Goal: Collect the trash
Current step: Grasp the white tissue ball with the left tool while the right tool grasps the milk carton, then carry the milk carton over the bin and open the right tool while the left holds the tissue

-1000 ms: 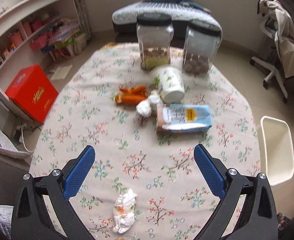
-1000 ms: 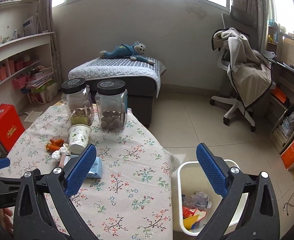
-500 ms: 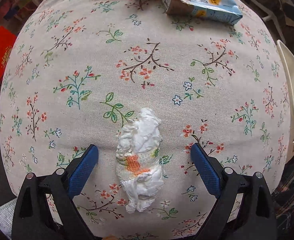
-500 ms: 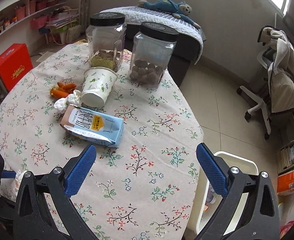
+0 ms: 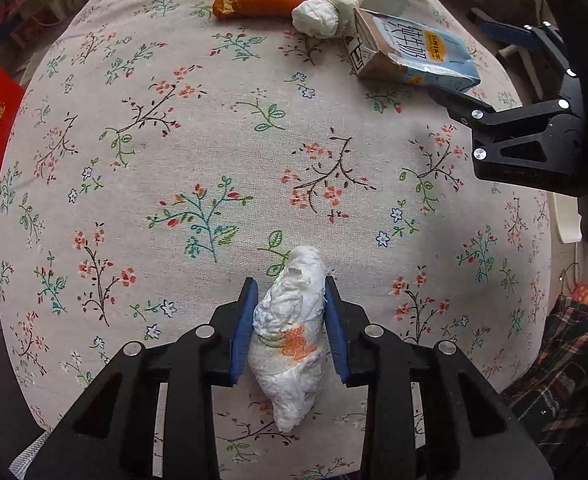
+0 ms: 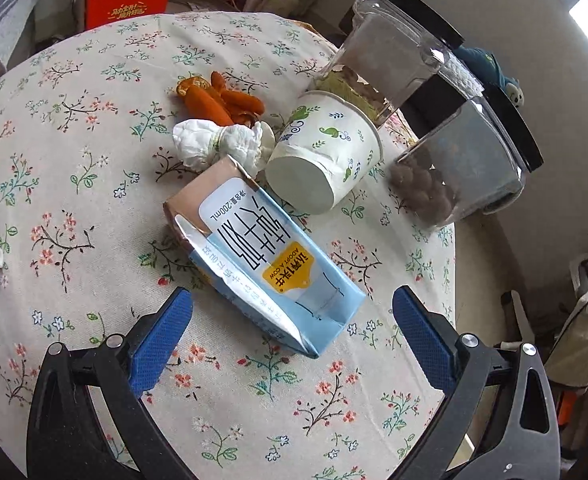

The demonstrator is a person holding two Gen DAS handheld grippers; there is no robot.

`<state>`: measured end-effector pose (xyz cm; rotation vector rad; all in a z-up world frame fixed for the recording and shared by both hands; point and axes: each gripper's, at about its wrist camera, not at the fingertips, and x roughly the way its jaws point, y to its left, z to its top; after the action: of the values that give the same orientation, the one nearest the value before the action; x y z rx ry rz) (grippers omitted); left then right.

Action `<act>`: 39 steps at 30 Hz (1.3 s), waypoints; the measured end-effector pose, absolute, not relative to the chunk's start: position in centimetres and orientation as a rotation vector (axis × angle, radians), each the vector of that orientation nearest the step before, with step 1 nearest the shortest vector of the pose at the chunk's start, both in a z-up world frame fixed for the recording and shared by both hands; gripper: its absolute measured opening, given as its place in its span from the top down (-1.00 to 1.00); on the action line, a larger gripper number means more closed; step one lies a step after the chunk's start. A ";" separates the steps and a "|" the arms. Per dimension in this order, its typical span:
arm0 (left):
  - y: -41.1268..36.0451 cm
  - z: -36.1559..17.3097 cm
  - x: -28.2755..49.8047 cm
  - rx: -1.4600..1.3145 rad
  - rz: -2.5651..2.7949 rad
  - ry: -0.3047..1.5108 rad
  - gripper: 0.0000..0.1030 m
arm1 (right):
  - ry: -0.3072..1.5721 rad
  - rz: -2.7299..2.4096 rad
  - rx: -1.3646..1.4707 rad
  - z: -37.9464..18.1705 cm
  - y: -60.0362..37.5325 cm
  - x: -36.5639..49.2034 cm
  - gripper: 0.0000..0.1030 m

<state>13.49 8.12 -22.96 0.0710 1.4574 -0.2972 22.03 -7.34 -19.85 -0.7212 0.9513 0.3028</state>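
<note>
You have a crumpled white tissue wad (image 5: pixel 290 332), stained orange, pinched between your left fingers (image 5: pixel 242 328). Well beyond it lies the flattened blue-and-brown milk carton (image 6: pixel 262 256) on its side. Touching the carton's brown end sits a second tissue ball (image 6: pixel 214 144), with orange peels (image 6: pixel 218 102) just past it and a tipped paper cup (image 6: pixel 325 152) beside the carton.

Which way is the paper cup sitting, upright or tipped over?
Tipped over. The paper cup lies on its side on the tablecloth, flat white base facing the right wrist camera, beside the milk carton.
</note>
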 end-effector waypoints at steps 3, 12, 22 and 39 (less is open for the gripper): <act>9.4 -23.2 13.5 0.059 -0.276 1.476 0.32 | 0.954 0.310 -0.759 -20.8 -6.2 23.3 -0.87; 9.3 -23.7 12.4 0.105 -0.304 1.535 0.12 | 1.033 0.346 -0.642 -21.5 -5.4 25.6 -0.35; 10.9 -20.0 14.3 0.073 -0.210 1.291 0.29 | 1.092 0.378 -0.352 -19.2 -7.9 25.7 -0.16; 8.8 -7.5 17.9 0.159 0.013 0.652 0.28 | 0.635 0.275 -0.131 -7.5 -7.1 20.3 -0.17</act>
<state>17.91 8.84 -7.51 0.1593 0.6524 0.0128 20.30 -7.08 -7.45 -0.1313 0.6354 0.2750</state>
